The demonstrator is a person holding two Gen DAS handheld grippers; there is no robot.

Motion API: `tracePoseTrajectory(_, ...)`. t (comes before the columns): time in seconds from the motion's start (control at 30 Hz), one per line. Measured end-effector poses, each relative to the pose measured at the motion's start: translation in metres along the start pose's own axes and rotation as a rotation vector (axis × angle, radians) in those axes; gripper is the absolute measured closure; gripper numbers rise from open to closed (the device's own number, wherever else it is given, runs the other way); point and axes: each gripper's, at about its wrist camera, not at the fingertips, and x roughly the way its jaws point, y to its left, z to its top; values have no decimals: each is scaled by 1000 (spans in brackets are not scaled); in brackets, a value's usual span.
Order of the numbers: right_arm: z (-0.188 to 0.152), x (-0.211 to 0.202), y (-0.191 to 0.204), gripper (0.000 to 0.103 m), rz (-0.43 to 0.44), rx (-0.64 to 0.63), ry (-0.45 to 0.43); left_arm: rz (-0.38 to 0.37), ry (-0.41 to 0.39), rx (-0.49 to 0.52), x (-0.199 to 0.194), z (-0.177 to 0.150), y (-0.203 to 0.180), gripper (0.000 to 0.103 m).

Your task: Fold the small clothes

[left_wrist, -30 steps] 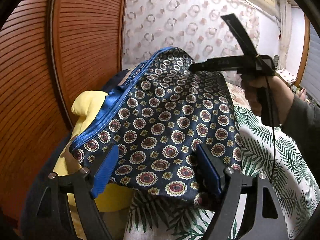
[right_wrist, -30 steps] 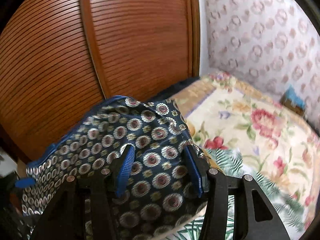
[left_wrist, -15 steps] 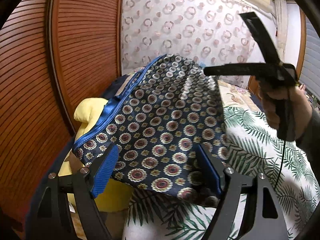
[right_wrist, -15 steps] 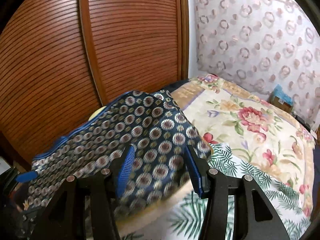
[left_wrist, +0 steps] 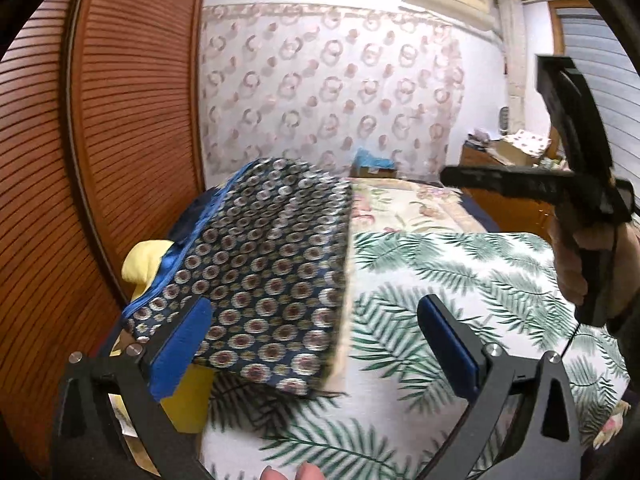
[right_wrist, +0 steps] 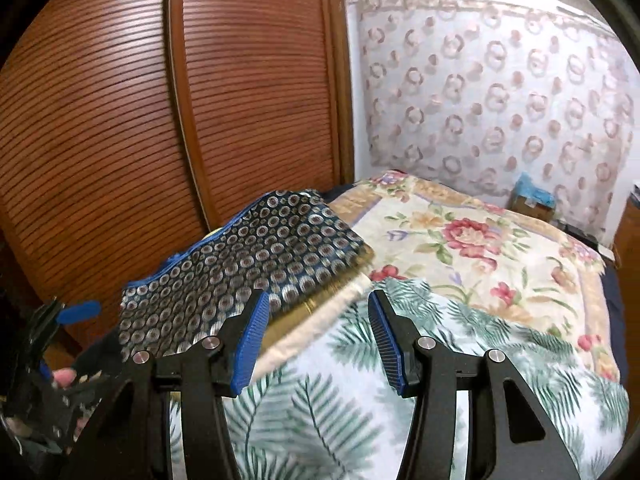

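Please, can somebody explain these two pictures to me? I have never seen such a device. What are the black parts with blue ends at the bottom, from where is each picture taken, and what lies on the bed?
No robot is here. A person holds a hand tool with two fingers in each hand, and a small camera on each tool looks forward along them. One picture comes from the left gripper, the other from the right gripper. The blue fingers are what grasps cloth.

In the left view, the person's right hand holds the other tool. On the palm-leaf bedspread lies a dark blue patterned garment, partly over something yellow. Further back is a floral quilt.

Nothing is held: the left fingers are opening wide, and nothing sits between the right ones.
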Motion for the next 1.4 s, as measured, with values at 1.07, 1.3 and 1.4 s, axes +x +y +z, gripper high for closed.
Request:
tracePoseTrajectory(1.07,-157,-296,71,22,-347,197,-194,-88,-74,75,-82,4,-124,0)
tracePoseTrajectory(1.3,-162,-304,87,22,-376,201,-214,-88,-91,86,-91,6,-132,0)
tracePoseTrajectory(1.4,-160,-298,89,22,-384,206,-215,-91,-97,88,-93,7,-133,0)
